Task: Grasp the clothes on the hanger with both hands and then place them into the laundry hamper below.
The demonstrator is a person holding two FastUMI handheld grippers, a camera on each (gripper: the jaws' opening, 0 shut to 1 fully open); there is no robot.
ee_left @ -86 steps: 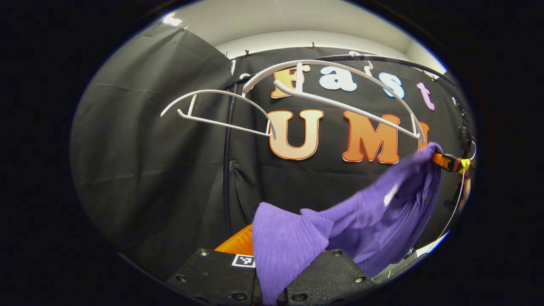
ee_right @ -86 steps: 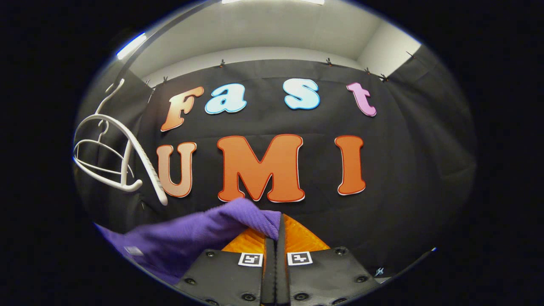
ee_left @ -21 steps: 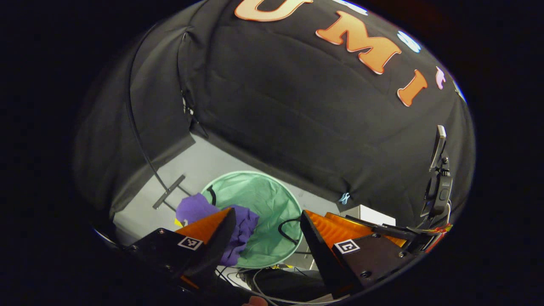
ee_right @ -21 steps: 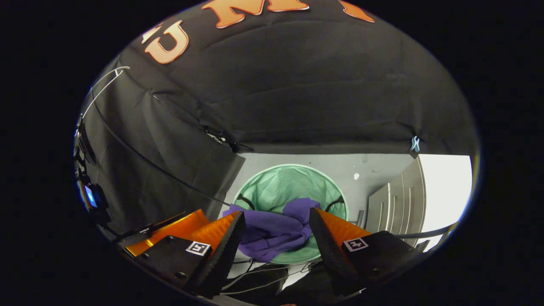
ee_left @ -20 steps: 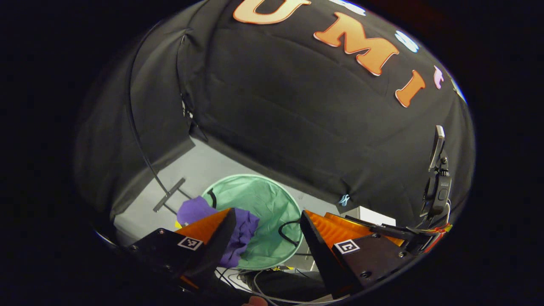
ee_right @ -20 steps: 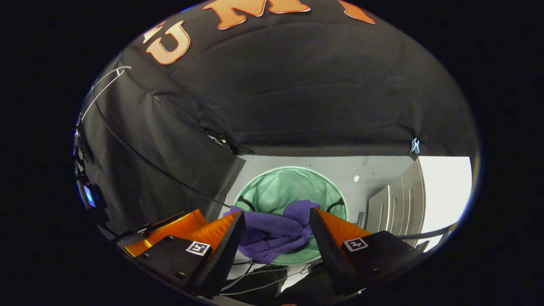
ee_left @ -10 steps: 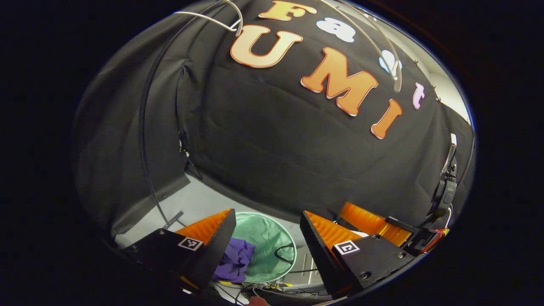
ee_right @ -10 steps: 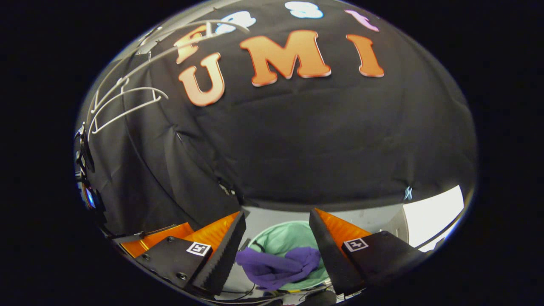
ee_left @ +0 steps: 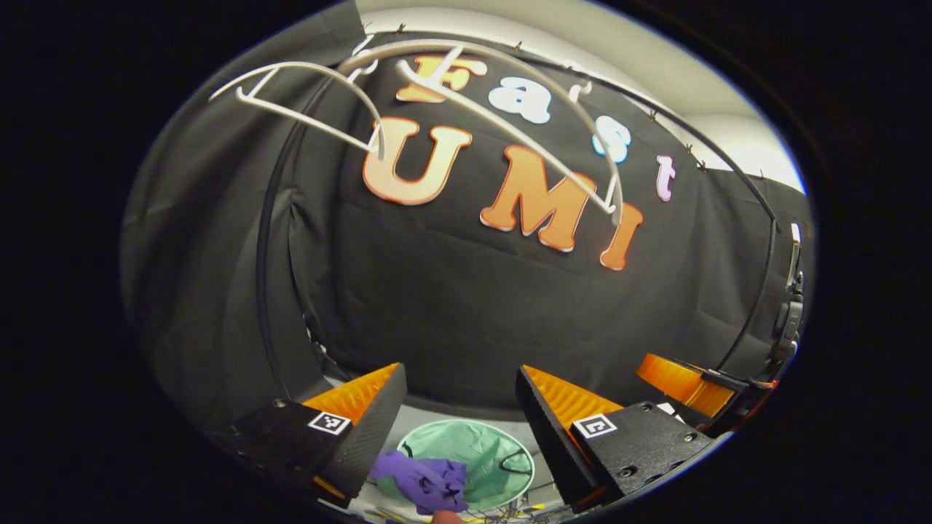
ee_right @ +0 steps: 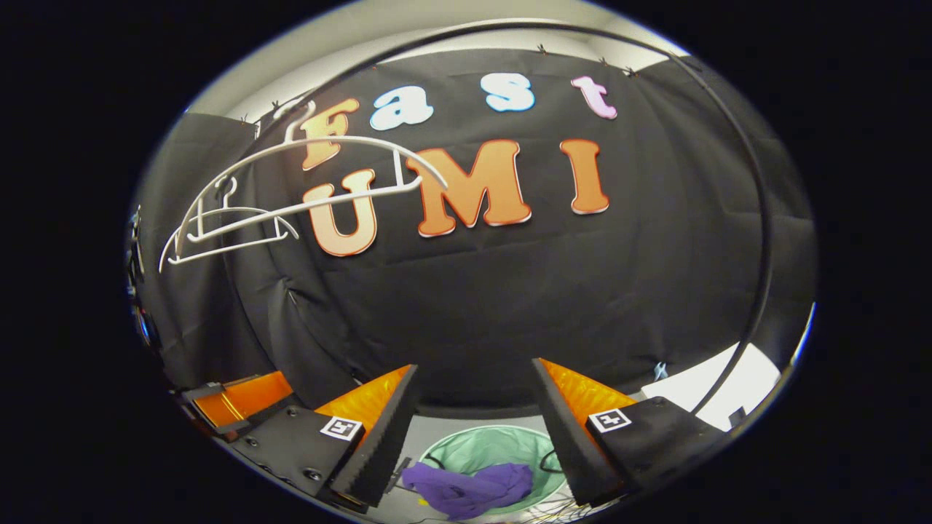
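left gripper (ee_left: 460, 407): jaws stand wide apart, nothing between the orange-faced fingers (ee_left: 364, 397). right gripper (ee_right: 473, 407): likewise spread, holding nothing.

landmark: the green laundry hamper (ee_left: 502, 455), one in number, seen low between the fingers of each gripper. in the left gripper view its near rim is cut off by the picture's lower edge and partly hidden behind the left finger. in the right gripper view the hamper (ee_right: 480, 447) has its sides covered by both fingers.

the purple clothes (ee_left: 426, 480), one bundle, lie crumpled at the hamper's near side, draped over the rim; how much hangs outside cannot be told. in the right gripper view the clothes (ee_right: 466, 489) lie across the hamper's front, the lower part cut off.

the hamper's far half is open green lining, uncovered.

above the hamper, well apart from it, two white hangers (ee_left: 466, 109) hang bare on a dark curved rail (ee_left: 728, 167). in the right gripper view the hangers (ee_right: 291, 204) overlap, their hooks hard to make out.
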